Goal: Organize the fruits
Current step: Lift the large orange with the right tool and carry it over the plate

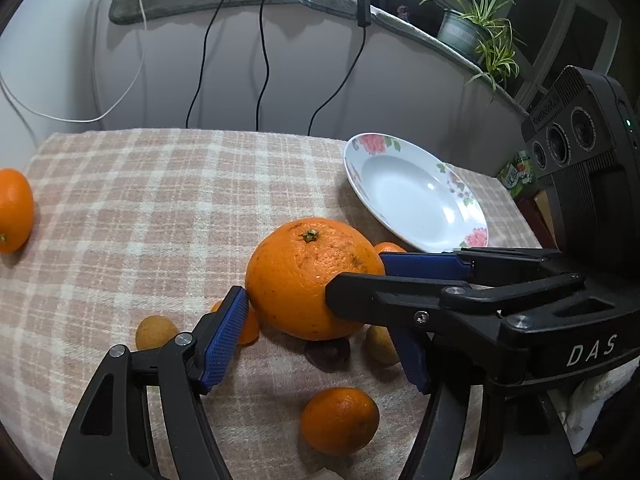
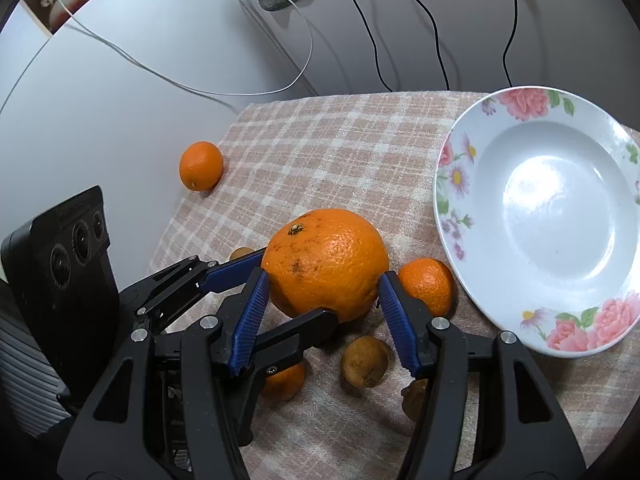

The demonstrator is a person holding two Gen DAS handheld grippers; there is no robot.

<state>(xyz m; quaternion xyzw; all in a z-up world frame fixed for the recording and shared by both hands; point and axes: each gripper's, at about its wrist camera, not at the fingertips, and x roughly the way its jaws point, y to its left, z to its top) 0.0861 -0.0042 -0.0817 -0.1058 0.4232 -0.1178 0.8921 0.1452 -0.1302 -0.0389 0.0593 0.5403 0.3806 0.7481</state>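
Observation:
A big orange (image 1: 312, 278) (image 2: 326, 262) is held above the checked cloth between both grippers. My left gripper (image 1: 320, 320) has its blue pads on the orange's sides. My right gripper (image 2: 320, 304) also clasps it, and its fingers (image 1: 424, 266) cross in from the right in the left wrist view. Below lie small mandarins (image 1: 340, 420) (image 2: 428, 286), brownish small fruits (image 1: 154, 332) (image 2: 365, 361) and a dark one (image 1: 328, 354). A white flowered plate (image 1: 416, 196) (image 2: 552, 216) stands empty at the right.
Another mandarin (image 1: 14, 210) (image 2: 201, 165) lies at the cloth's far left edge. Cables (image 1: 264, 60) hang down the white wall behind the table. A potted plant (image 1: 476, 32) stands on the ledge at the back right.

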